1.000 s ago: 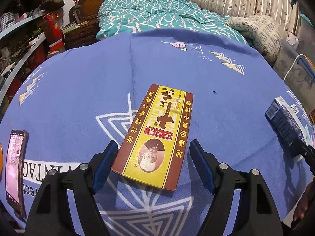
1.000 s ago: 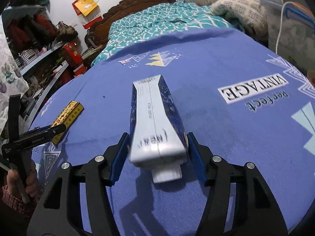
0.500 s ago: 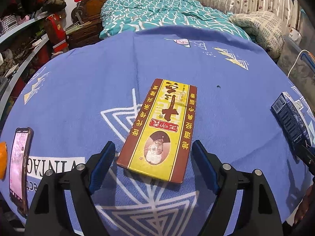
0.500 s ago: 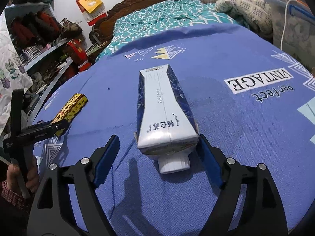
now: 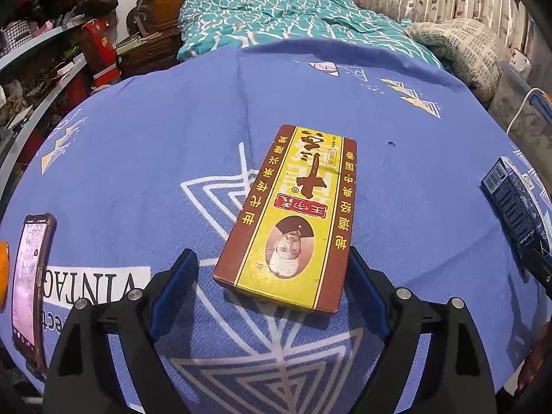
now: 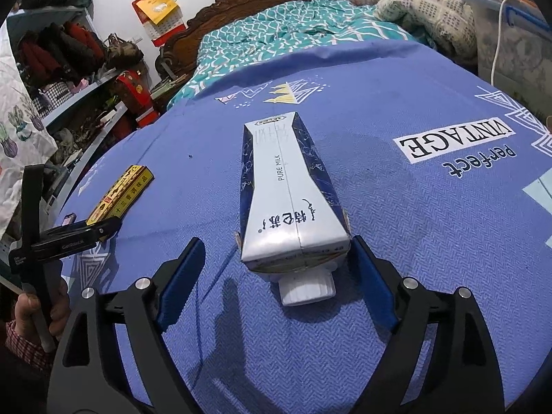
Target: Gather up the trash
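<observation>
Both tools are spread wide right now, and each one has just been opening further, with a piece of trash sitting between its jaws but not pinched. The left tool (image 5: 272,289) straddles the near end of a flat brown-and-yellow box (image 5: 293,214) lying on the table (image 5: 138,145), which wears a blue printed cloth. The box's long axis runs away from the tool, leaning slightly to the right toward the far end. The right-hand pad is just beside the box's edge, maybe touching, while the left-hand pad stands clearly apart.

The right tool (image 6: 276,276) is in the same spot with a blue-and-white milk carton (image 6: 289,200) lying on its side, white cap end nearest the tool, long axis pointing straight away toward the bed (image 6: 293,24). Its right-hand pad looks about touching the carton's corner; the left-hand one has a gap.

So each hand is already lined up on its own item: box left, carton right, well apart. Looks like either a release or a pre-grasp; can't tell which. If grabbing is next, the jaws would close across the short width, which is the easy way to take both. A phone (image 5: 29,286) lies off at the left edge, out of the way.
</observation>
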Tool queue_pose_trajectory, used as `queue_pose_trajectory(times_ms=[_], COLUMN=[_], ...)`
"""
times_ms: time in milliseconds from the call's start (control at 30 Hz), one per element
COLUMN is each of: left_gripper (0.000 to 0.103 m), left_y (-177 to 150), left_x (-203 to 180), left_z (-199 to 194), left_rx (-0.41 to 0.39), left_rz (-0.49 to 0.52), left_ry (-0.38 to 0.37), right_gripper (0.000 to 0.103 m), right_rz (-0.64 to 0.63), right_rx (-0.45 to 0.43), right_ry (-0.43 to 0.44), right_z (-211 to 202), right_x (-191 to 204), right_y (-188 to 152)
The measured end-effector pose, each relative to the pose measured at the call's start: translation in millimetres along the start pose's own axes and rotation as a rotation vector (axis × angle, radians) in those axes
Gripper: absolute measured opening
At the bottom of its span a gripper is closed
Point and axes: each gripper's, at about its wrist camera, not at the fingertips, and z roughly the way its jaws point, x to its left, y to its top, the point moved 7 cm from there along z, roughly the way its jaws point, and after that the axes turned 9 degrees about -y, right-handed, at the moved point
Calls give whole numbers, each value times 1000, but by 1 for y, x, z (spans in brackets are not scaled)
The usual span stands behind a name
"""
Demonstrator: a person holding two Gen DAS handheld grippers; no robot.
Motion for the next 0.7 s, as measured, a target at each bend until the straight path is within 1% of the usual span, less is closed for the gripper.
queue_pose_trajectory(times_ms=[367, 700], left_gripper=[82, 83], left_y=[-1, 0], left_x=[-1, 3], left_z=[0, -3], left_rx=[-1, -2], left_rz=[-1, -10], left_ry=[0, 4], right_gripper=[84, 84], right_rz=[27, -19], right_rx=[-2, -39], right_ry=[-10, -30], right_z=[-1, -6], right_x=[-2, 6], right_y=[2, 8])
